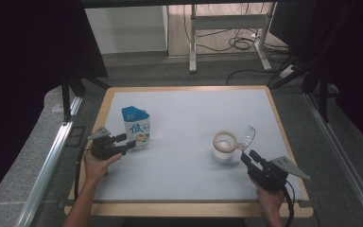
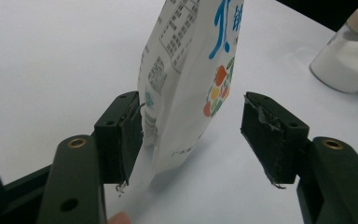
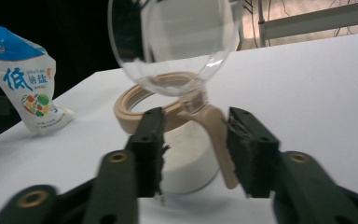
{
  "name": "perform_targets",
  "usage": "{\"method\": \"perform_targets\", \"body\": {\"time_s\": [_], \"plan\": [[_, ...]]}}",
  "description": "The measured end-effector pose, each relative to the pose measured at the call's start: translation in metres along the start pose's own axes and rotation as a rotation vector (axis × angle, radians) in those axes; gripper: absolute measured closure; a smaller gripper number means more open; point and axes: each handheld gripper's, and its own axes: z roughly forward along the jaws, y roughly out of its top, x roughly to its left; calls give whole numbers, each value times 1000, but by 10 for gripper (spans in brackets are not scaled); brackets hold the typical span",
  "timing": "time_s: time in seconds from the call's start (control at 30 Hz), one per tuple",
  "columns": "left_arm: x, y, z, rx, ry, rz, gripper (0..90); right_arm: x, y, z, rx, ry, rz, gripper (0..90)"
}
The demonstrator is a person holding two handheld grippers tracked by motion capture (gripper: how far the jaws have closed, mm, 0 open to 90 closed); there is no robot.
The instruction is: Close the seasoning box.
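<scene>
— Where's the bag?
— Salt bag (image 2: 186, 79) upright between my left gripper (image 1: 125, 141) jaws — open. The jar (image 1: 224, 147), at three o'clock of it, has its lid (image 3: 172, 42) flipped up between my right gripper (image 3: 193, 144) jaws, unpinched.

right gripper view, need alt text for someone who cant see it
Two black jaws straddle the tan latch arm of a jar's flipped-open clear glass lid, one pad against it, the other with a gap. The jar has a tan rim and holds white powder, standing on a white table. A blue-topped white salt bag stands at far left.
</scene>
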Motion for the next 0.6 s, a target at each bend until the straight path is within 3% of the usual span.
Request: {"method": "perform_targets", "body": {"time_s": [0.13, 0.23, 0.6], "plan": [[0, -4, 1, 12, 9, 7, 381, -5, 3, 1, 22, -7, -15, 792], [0, -5, 0, 10, 5, 4, 381, -9, 5, 4, 44, -38, -57, 896], [-2, -14, -1, 20, 5, 1, 382, -14, 23, 20, 30, -34, -62, 900]]}}
